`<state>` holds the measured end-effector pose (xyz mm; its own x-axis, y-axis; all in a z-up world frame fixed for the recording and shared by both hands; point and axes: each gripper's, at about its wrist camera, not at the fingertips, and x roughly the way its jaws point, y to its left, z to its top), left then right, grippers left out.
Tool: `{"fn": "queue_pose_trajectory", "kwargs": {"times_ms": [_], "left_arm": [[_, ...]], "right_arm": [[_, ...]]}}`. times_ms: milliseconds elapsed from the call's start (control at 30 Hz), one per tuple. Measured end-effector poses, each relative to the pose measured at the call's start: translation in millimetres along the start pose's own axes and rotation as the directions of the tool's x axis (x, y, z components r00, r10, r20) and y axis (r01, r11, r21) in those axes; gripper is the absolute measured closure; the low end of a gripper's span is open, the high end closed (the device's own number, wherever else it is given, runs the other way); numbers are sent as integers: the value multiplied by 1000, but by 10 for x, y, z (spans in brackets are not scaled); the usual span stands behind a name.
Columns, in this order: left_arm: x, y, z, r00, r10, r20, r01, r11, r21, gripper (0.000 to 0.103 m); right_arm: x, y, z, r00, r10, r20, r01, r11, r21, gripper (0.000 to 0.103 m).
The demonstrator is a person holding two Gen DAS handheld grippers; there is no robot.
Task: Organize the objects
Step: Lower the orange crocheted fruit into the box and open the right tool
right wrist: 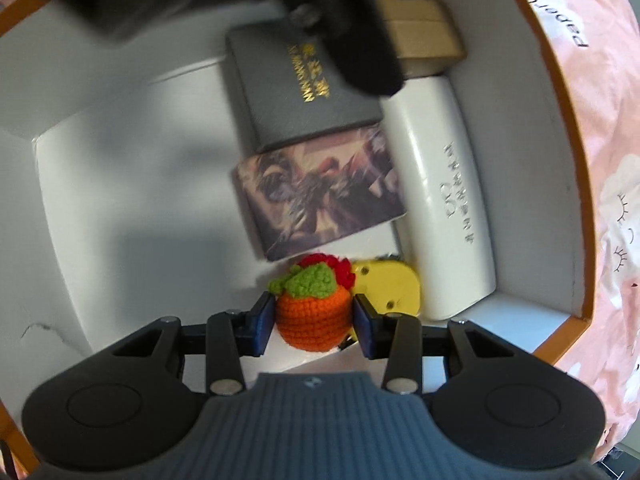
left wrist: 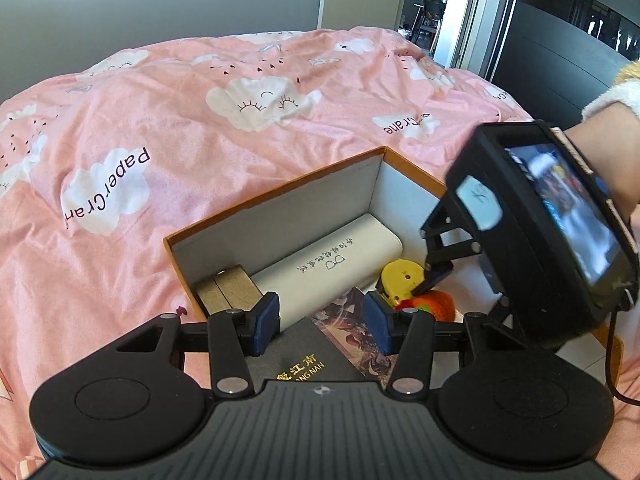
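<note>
Pink cloud-print bedspread (left wrist: 192, 128) is carrying an orange-rimmed white cardboard box (left wrist: 280, 196). Right tongs (right wrist: 314, 322) are bracketing the orange crocheted plush with green top (right wrist: 310, 316) at the box floor, pads touching or nearly so; firm grip unclear. It's sitting beside the yellow plastic tape measure (right wrist: 394, 286), near the white glasses case (right wrist: 444, 208). Left tongs (left wrist: 322, 322) are hanging open and empty over the dark grey gold-lettered booklet (left wrist: 308, 344). Advice: set plush flat, open wide, lift straight to avoid snagging yarn or nudging the tape measure.
</note>
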<state>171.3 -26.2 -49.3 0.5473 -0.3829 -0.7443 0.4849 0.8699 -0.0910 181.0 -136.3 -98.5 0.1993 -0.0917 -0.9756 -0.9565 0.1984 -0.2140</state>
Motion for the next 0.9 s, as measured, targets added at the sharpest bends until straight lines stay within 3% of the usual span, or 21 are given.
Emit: {"fn": "queue_pose_trajectory", "kwargs": {"times_ms": [267, 400, 667, 767, 900], "left_arm": [[-32, -12, -15, 1000, 8, -3, -8, 1000, -6, 45], [-82, -16, -14, 1000, 7, 5, -7, 1000, -14, 45], [-228, -77, -28, 1000, 29, 7, -29, 999, -31, 45], [-327, -120, -40, 999, 46, 16, -46, 999, -24, 45], [-528, -141, -58, 996, 76, 35, -75, 997, -34, 45]], "right_arm": [[50, 29, -79, 1000, 7, 9, -8, 1000, 21, 59], [14, 43, -132, 1000, -12, 21, 11, 999, 36, 48], [-162, 81, -254, 998, -28, 57, 24, 997, 67, 42], [-293, 52, -300, 995, -30, 96, 15, 988, 151, 40], [-490, -22, -363, 988, -50, 149, -2, 945, 328, 37]]}}
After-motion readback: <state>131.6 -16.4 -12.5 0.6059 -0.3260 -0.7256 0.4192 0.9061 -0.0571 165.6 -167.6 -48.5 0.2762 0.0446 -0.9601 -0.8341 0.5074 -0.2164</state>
